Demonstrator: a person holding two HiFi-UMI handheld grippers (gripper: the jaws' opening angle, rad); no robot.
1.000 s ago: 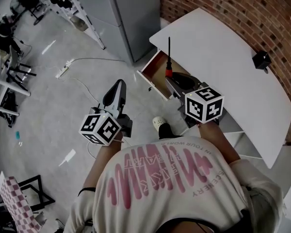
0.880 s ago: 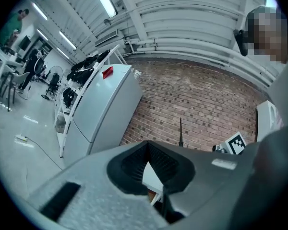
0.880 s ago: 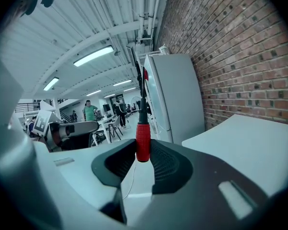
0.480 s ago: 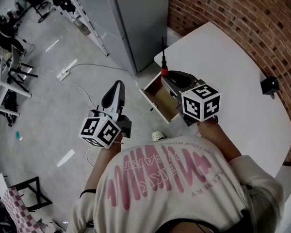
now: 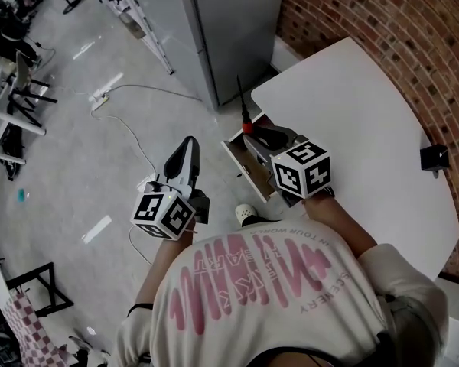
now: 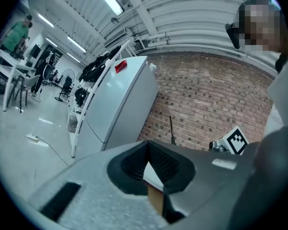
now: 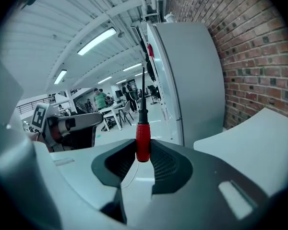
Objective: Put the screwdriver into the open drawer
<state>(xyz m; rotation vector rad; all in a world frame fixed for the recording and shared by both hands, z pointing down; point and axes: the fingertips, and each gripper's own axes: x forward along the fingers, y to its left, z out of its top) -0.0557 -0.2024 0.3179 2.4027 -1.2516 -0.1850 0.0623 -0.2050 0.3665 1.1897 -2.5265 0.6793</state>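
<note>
A screwdriver (image 5: 245, 121) with a red handle and a thin black shaft sticks upright out of my right gripper (image 5: 262, 136), which is shut on the handle (image 7: 142, 140). This gripper hovers over the open wooden drawer (image 5: 247, 161) under the edge of the white table (image 5: 352, 105). My left gripper (image 5: 190, 145) hangs over the floor to the drawer's left, shut with nothing in it (image 6: 148, 152). In the left gripper view the screwdriver's shaft (image 6: 172, 131) shows against the brick wall, with a strip of the drawer (image 6: 156, 201) seen between the pads.
A tall grey cabinet (image 5: 229, 29) stands beside the table, with a brick wall (image 5: 413, 29) behind. A small black object (image 5: 434, 157) sits at the table's far right. A cable and power strip (image 5: 99, 102) lie on the floor. The person's shoe (image 5: 247, 214) is below the drawer.
The right gripper with the screwdriver has slid left and slightly down in the picture, staying over the drawer. The left gripper has kept its place beside it.
</note>
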